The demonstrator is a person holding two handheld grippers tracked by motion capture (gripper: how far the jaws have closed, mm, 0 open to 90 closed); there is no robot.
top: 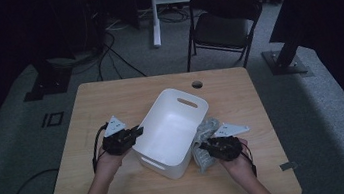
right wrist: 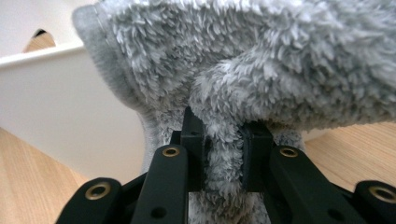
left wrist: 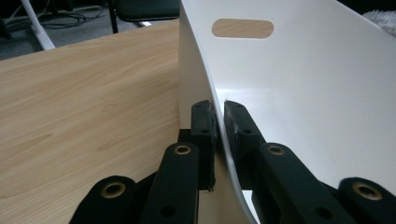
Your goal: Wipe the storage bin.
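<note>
Left gripper (left wrist: 218,140) clamps the white bin (top: 174,127) wall between its jaws; right gripper (right wrist: 223,158) pinches the grey fleece cloth (right wrist: 261,70) beside the bin, apparently awaiting a lift over the rim.

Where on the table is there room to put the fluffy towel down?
Bare wood lies between the basket and the table's far edge, and along the near edge. It is crowded right of the basket, where the right gripper holds the towel.

Both forearms reach in from the near edge; the left claw (top: 138,130) and the right claw (top: 203,147) are each clamped, jaws nearly together.
</note>
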